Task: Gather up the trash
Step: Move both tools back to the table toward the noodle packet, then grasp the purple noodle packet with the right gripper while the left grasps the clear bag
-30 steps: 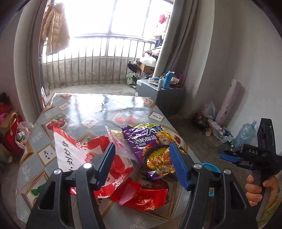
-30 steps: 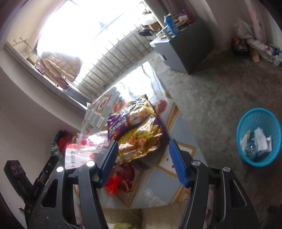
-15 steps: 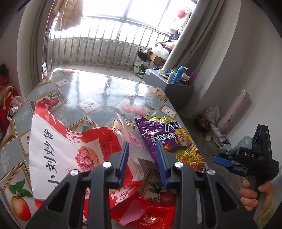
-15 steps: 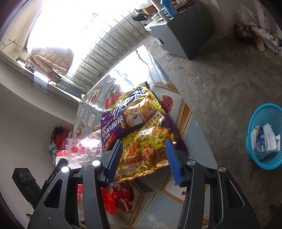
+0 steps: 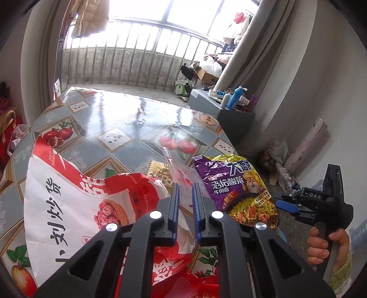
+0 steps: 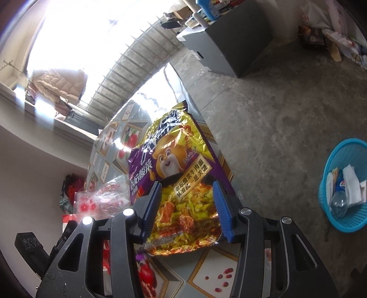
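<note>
The left gripper (image 5: 185,194) sits low over the near edge of the table (image 5: 119,119), its blue fingers (image 5: 175,201) drawn close together with only a narrow gap. A thin clear plastic wrapper (image 5: 181,174) with red print rises into that gap; whether the pads actually pinch it cannot be told. Just left of it lies a big red and white snack bag (image 5: 68,197), crumpled, with a small gold packet (image 5: 160,174) beside its far edge. Red foil scraps (image 5: 197,286) lie at the table's near edge under the gripper.

The right gripper (image 6: 187,204) hovers over the near end of the purple and yellow noodle bag (image 6: 174,174), its fingers (image 6: 221,211) spread apart on either side of the bag's printed bowl, not closed on it. The bag lies flat near the table's right edge. The clear wrapper (image 6: 103,197) shows to its left.

On the floor to the right stands a blue basket (image 6: 351,220) holding a bottle and paper. Farther back is a grey cabinet (image 5: 229,110) with bottles on top, then the balcony railing (image 5: 137,66) and a hanging coat (image 5: 89,18).
</note>
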The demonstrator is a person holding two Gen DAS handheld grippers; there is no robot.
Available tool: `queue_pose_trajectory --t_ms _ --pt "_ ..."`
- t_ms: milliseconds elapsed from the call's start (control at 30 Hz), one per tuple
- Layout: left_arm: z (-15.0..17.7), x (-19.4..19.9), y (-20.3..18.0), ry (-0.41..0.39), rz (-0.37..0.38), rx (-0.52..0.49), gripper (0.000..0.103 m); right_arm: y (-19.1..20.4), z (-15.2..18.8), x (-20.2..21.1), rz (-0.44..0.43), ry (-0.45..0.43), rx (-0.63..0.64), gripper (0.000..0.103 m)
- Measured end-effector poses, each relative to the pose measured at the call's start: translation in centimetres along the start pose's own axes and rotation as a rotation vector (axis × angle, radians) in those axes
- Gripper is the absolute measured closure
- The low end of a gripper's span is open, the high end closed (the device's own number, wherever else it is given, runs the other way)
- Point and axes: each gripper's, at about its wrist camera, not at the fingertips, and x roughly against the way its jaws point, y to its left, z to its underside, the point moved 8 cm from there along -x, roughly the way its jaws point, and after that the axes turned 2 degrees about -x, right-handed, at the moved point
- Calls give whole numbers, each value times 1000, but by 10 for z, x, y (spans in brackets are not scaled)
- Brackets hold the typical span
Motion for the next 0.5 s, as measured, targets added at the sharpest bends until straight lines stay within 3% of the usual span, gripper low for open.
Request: queue_pose_trajectory --t_ms 267,500 --pt "1 -10 -10 40 46 -18 92 -18 -20 0 53 -58 -16 50" --pt "5 -15 -10 87 101 -4 77 -37 -30 -23 24 4 -61 47"
